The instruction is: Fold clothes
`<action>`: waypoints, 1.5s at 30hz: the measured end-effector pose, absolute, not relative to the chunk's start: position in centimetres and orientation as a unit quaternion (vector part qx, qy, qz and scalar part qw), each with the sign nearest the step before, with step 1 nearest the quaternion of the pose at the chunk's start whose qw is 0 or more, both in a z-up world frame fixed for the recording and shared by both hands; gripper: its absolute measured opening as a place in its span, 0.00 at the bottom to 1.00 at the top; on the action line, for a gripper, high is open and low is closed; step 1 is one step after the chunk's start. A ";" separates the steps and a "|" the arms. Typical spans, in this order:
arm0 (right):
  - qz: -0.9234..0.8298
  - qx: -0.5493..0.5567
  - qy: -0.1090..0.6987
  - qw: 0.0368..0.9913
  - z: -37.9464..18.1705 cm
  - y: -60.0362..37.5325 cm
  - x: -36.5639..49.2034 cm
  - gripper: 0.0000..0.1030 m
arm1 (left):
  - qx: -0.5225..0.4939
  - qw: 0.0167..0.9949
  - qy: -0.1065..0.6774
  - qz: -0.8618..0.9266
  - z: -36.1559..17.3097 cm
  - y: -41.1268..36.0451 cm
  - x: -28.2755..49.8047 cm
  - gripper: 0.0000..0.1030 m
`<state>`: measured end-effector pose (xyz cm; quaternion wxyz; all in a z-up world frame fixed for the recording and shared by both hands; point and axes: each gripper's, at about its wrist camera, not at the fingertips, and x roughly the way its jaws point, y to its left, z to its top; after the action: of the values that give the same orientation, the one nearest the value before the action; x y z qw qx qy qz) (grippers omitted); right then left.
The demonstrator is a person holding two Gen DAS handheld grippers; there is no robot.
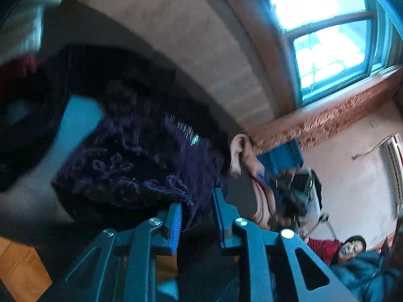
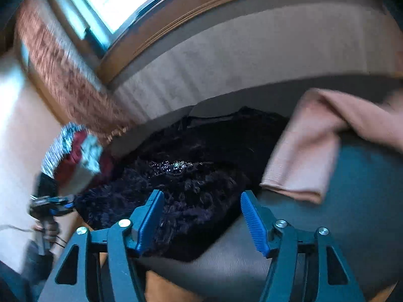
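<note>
A dark purple lacy garment (image 2: 191,176) is being shown bunched on a grey bed surface (image 2: 365,188), a sequinned patch (image 2: 176,166) glinting on it. The right gripper (image 2: 201,216) is being held just over the garment's near edge, jaws spread wide, nothing being pinched; whether the left pad (image 2: 148,219) is touching the fabric cannot be told. A pink folded cloth (image 2: 302,156) is being seen beside the garment, to its right, partly overlapping it. In the left wrist view, the left gripper (image 1: 197,216) is being held with jaws partly spread, a fringe of the same purple garment (image 1: 141,156) hanging between the pads (image 1: 176,226), no pinch being visible. Motion blur is being noted in both views. A window (image 1: 325,32) and a padded headboard (image 2: 239,58) are being shown behind the bed. Red and white clothes (image 2: 75,151) are being seen piled at the far left.
</note>
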<state>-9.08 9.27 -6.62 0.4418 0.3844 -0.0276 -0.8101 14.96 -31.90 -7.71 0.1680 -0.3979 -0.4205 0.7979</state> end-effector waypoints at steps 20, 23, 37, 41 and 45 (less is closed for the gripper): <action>-0.765 0.372 0.234 0.471 -14.0 -19.1 -14.9 0.15 | -0.318 0.086 -0.517 0.790 -10.1 -39.3 22.5 0.37; -0.775 0.369 0.197 0.473 -12.2 -17.8 -15.3 0.11 | -0.318 0.095 -0.520 0.787 -10.2 -38.9 20.7 0.37; -0.897 0.352 0.145 0.224 -6.2 6.0 -18.4 0.10 | -0.336 0.129 -0.445 0.820 -7.5 -35.6 11.1 0.40; -0.911 0.377 0.134 0.100 -7.5 13.4 -18.7 0.12 | -0.350 0.092 -0.380 0.851 -5.8 -35.1 7.2 0.44; -0.924 0.367 0.081 0.076 -6.9 16.4 -18.3 0.45 | -0.374 0.043 -0.280 0.883 -4.8 -34.0 2.1 0.45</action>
<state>-18.25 16.44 -6.94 0.0759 0.3668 0.0813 -0.9236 2.13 -34.00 -4.75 0.0431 -0.3738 -0.2798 0.8833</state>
